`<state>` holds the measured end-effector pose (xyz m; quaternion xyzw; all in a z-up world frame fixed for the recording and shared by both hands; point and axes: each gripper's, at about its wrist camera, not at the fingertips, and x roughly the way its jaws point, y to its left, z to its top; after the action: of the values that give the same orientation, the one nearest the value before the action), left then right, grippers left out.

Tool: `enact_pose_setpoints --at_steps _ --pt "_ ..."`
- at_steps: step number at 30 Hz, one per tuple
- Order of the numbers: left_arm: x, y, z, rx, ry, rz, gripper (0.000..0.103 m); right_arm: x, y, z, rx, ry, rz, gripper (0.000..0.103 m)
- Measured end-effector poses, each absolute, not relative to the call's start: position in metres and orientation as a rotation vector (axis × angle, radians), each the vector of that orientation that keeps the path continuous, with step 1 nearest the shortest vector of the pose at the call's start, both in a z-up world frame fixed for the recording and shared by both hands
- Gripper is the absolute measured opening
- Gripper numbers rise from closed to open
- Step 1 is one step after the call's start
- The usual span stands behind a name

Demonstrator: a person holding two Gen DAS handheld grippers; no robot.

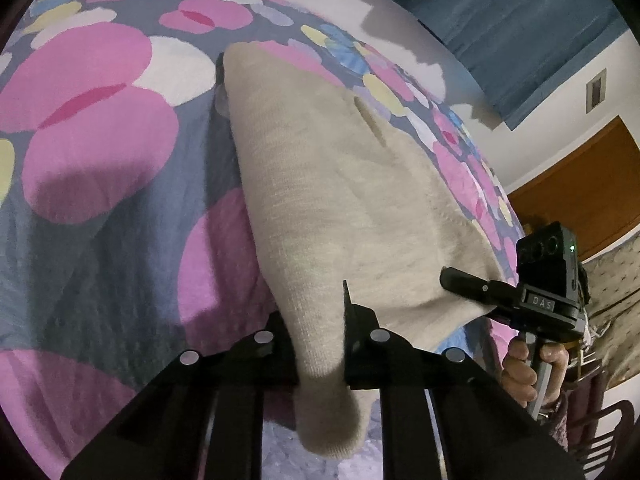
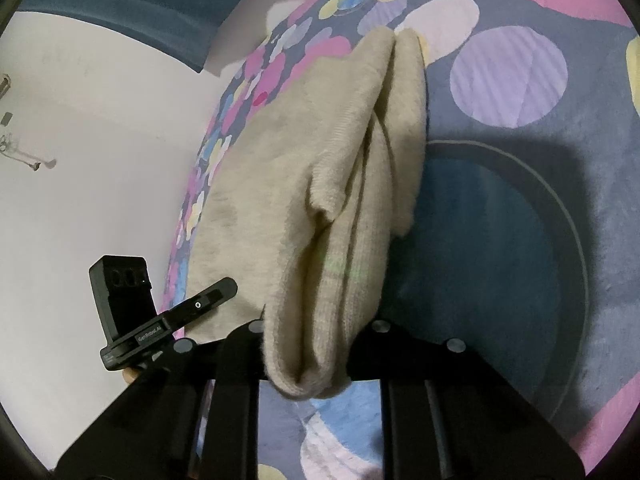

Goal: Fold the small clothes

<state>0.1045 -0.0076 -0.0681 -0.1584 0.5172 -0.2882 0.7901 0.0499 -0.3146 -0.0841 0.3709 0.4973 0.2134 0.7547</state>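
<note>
A beige knit garment [image 1: 344,200] is held up over a flowered bedspread [image 1: 96,128]. My left gripper [image 1: 320,344] is shut on one lower corner of it; the cloth bunches between the jaws and hangs out below. My right gripper [image 2: 316,344] is shut on the other corner, where the beige garment [image 2: 320,168] is gathered in folds. In the left wrist view the right gripper [image 1: 472,286] shows at the right, pinching the garment's edge. In the right wrist view the left gripper [image 2: 208,300] shows at the left, on the garment's edge.
The bedspread [image 2: 520,80] with pink, lilac and yellow blotches fills the space below. A white wall [image 2: 100,140] and a blue curtain [image 1: 520,20] are behind. A wooden door [image 1: 580,192] and a chair [image 1: 608,432] stand at the right.
</note>
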Motion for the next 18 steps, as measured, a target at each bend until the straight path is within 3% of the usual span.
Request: enact_pose_setpoints --at_steps 18 --pt "0.077 -0.008 -0.047 -0.323 1.128 -0.662 0.013 0.021 -0.317 -0.063 0.8 1.09 0.535 0.014"
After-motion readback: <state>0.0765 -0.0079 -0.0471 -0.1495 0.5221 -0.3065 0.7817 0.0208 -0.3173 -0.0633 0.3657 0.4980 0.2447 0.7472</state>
